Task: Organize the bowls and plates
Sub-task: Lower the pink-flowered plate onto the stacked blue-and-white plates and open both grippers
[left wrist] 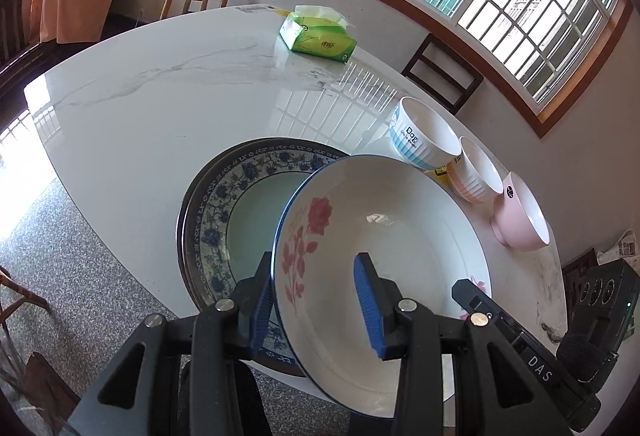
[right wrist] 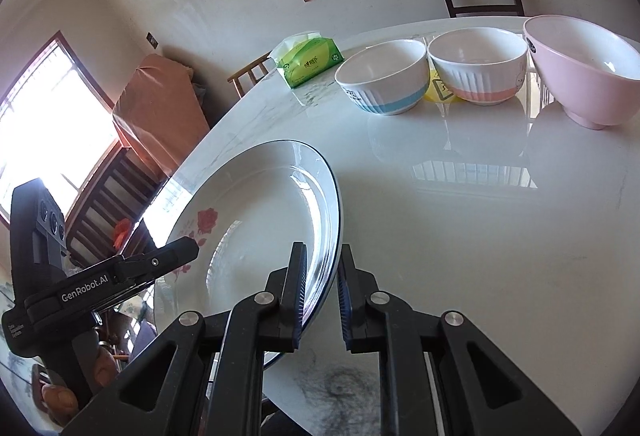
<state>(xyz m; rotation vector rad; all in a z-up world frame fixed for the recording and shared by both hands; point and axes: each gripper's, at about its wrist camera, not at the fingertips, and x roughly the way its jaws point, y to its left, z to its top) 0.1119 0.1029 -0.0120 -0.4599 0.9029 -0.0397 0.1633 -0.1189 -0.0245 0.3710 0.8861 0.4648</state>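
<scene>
A white plate with a red rose print (left wrist: 392, 236) (right wrist: 256, 220) hangs tilted over the table, carried by both grippers. My left gripper (left wrist: 316, 276) straddles its left rim, one pad under the rim and one on the inside. My right gripper (right wrist: 322, 252) is shut on the opposite rim. Under the left edge of the rose plate lies a blue-patterned plate (left wrist: 248, 211) on a dark-rimmed one. Three bowls stand in a row: blue-striped (left wrist: 424, 137) (right wrist: 384, 75), pink-striped (left wrist: 476, 171) (right wrist: 478, 71) and plain pink (left wrist: 520, 220) (right wrist: 584, 71).
The white marble table (left wrist: 160, 95) (right wrist: 480, 215) also bears a green tissue pack (left wrist: 318, 35) (right wrist: 308, 61) at its far side and a small yellow thing (right wrist: 438, 91) between two bowls. Wooden chairs (left wrist: 442, 73) stand around the table.
</scene>
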